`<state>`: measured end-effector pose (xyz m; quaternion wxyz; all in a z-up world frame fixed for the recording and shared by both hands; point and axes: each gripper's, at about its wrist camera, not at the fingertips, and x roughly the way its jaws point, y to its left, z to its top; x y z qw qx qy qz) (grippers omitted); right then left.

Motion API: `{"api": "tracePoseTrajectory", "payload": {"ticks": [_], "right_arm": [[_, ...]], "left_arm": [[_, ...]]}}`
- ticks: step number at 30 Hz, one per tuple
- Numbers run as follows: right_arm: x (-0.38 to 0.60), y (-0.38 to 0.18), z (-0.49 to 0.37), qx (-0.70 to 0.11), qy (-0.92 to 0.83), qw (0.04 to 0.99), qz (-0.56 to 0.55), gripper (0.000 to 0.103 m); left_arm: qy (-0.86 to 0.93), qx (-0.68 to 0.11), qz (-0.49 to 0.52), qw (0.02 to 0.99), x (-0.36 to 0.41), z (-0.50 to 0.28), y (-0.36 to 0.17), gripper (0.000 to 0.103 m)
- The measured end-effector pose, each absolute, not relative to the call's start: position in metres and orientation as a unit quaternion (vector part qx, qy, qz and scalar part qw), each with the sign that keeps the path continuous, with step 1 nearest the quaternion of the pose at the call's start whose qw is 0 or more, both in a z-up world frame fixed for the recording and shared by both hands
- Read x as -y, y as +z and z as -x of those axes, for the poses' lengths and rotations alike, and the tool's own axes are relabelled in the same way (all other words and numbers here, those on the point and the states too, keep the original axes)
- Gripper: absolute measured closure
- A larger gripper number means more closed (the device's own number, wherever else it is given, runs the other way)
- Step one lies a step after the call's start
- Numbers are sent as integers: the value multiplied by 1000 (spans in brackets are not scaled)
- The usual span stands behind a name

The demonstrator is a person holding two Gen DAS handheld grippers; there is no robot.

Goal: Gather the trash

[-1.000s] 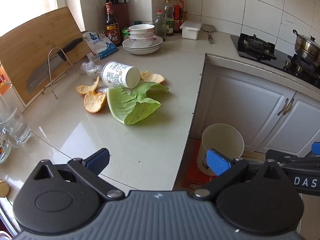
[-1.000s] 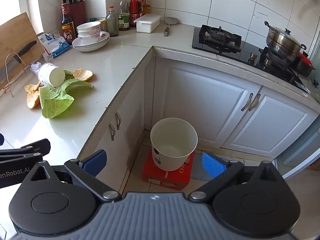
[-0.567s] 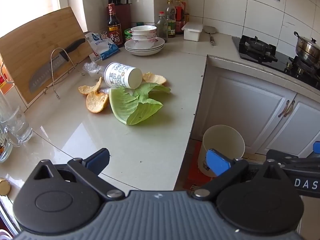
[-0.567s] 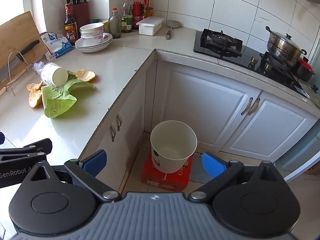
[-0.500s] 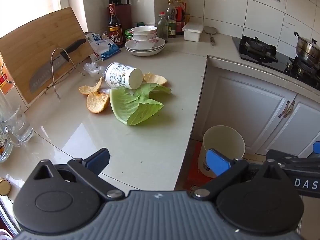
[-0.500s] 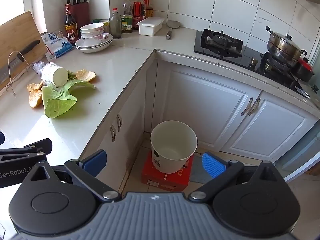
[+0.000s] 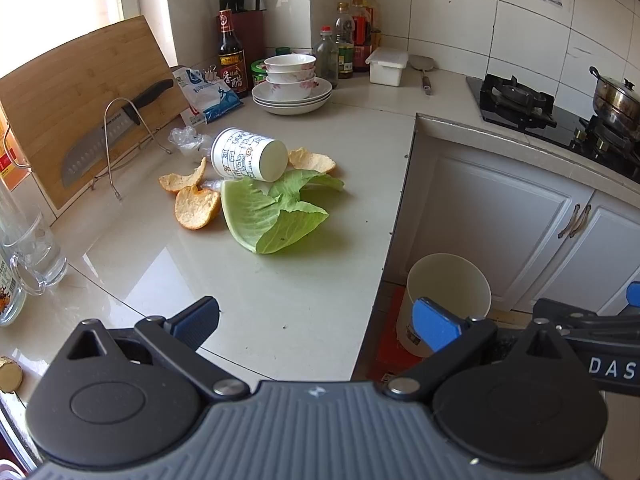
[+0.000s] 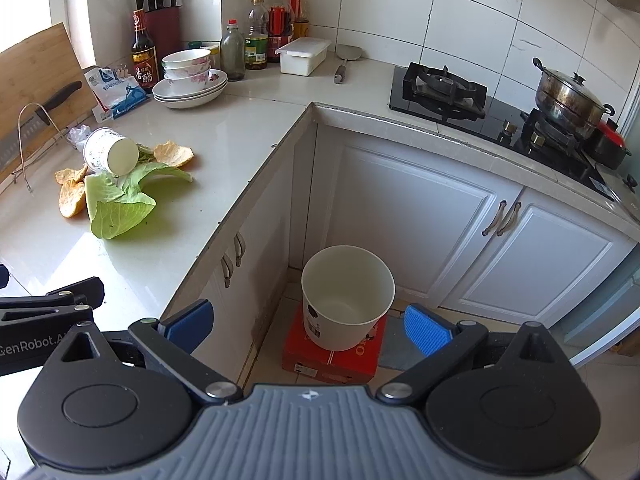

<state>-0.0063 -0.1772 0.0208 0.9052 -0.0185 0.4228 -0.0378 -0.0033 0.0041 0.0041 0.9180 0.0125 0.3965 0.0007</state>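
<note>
Down on the floor, a white paper bucket stands upright on a red box, its pale inside bare. On the glossy stone counter the trash lies bunched, well apart from both tools: a printed paper cup tipped on its side, crinkled green cabbage leaves, curled orange peels and a crumpled clear wrapper (far left of the cup). The left gripper hovers over the counter's near edge, spread wide and gripping nothing. The right gripper hangs above the bucket, likewise parted and bare.
</note>
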Motion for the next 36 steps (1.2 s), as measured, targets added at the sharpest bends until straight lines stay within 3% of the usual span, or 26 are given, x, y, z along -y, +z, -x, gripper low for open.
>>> {"api": "tracePoseTrajectory", "payload": {"ticks": [36], "right_arm": [[176, 21, 5, -422, -36, 906, 17, 0]], "left_arm": [[2, -396, -12, 918, -5, 2, 6, 1]]}}
